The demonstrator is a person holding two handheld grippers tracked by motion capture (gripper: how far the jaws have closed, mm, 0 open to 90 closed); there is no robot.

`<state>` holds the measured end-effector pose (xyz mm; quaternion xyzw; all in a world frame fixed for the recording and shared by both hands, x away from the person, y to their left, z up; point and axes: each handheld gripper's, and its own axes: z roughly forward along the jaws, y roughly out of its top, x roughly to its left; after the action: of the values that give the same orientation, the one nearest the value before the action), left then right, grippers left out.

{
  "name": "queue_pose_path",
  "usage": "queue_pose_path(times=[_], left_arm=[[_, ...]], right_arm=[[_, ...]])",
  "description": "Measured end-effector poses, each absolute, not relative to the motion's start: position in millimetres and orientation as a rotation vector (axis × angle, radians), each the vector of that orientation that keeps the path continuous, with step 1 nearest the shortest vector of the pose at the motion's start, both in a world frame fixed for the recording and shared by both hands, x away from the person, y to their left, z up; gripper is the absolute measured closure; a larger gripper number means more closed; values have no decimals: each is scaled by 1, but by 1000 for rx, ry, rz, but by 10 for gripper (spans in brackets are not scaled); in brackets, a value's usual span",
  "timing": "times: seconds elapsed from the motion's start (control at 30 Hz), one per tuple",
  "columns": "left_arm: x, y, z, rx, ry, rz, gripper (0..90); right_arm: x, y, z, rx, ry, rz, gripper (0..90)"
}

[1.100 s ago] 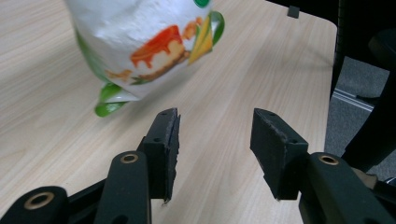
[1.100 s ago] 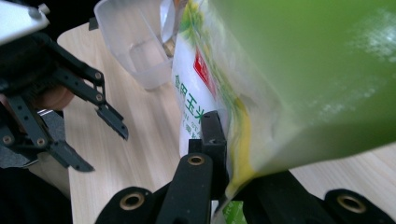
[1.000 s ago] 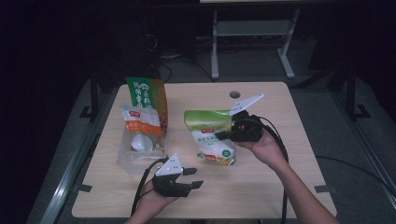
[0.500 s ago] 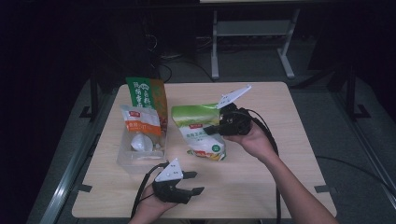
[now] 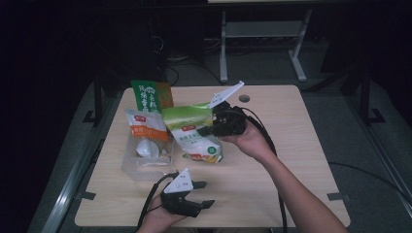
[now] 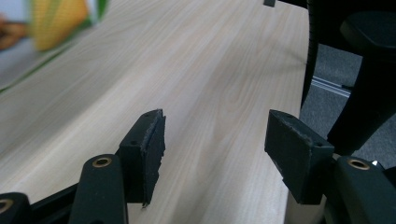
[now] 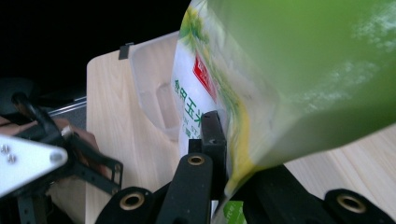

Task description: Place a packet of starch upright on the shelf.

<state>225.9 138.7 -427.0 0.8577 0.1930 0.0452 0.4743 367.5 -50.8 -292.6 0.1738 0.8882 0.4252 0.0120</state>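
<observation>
Right gripper (image 5: 206, 127) clamped on green bag (image 5: 192, 131) at table's twelve o'clock; left gripper (image 5: 203, 193), six o'clock, just opening wider, empty.

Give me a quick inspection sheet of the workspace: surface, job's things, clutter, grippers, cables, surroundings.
Surface: light wooden table, bare at right.
Job's things: green-and-white bag lifted at its top; clear plastic bin beside it holds a white-and-red bag.
Clutter: green-and-orange bag standing behind the bin.
Grippers: right gripper shut on the green-and-white bag; left gripper open, jaws just opening, nothing between them.
Cables: black cable trails along the right forearm.
Surroundings: dark floor, metal stand behind.
</observation>
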Motion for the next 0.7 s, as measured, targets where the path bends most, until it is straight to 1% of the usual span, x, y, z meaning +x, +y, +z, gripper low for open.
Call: queue_pose_path(times=[0.37, 0.7], left_arm=[[222, 139, -427, 2109, 452, 108, 369], [222, 140, -430, 2090, 474, 96, 358]], right_arm=[[368, -12, -273, 437, 2792, 1376, 900], [369, 26, -263, 350, 2810, 1404, 900]])
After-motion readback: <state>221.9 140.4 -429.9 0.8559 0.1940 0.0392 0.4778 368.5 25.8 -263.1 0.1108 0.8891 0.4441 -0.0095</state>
